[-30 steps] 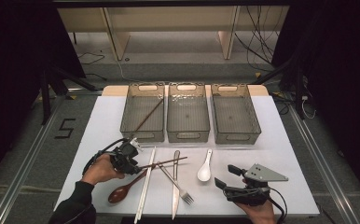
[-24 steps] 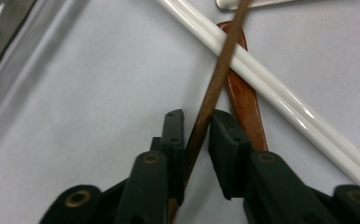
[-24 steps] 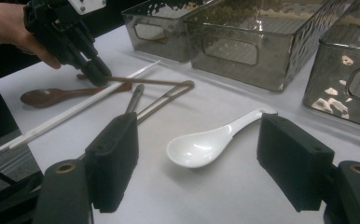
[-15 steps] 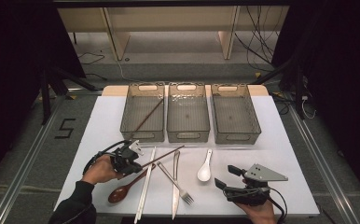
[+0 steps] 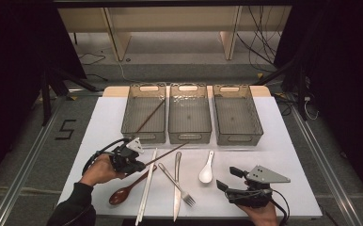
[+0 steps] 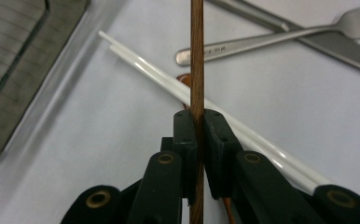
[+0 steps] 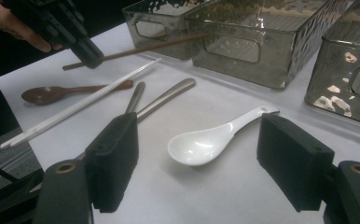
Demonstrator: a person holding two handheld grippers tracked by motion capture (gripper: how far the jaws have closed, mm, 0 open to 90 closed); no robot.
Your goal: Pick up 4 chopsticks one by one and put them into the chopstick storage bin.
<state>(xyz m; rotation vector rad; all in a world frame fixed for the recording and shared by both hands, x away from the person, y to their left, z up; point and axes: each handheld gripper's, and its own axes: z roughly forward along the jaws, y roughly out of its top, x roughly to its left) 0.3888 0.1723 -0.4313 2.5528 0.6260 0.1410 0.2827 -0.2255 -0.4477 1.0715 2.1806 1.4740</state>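
My left gripper point(image 5: 131, 162) is shut on a brown wooden chopstick point(image 5: 168, 153), gripped near one end and held off the table, its far tip slanting toward the bins. In the left gripper view the pads point(image 6: 186, 135) pinch the chopstick point(image 6: 197, 56) upright between them. A second brown chopstick point(image 5: 150, 115) lies slanted in the left bin point(image 5: 144, 137). My right gripper point(image 5: 227, 179) rests at the table's front right. Its jaws stand open point(image 7: 204, 163), with a white ceramic spoon point(image 7: 206, 142) on the table just beyond them.
Three clear bins stand in a row at the back: the left, a middle bin point(image 5: 189, 137) and a right bin point(image 5: 238, 137). On the white table point(image 5: 283, 155) lie a pair of white chopsticks point(image 5: 146, 186), a wooden spoon point(image 5: 123, 192), a fork point(image 5: 166, 173), a knife point(image 5: 176, 207) and the white spoon point(image 5: 206, 170).
The left gripper has closed on the brown chopstick and raised it a little; its far tip now points higher toward the bins. The right gripper has stayed still.
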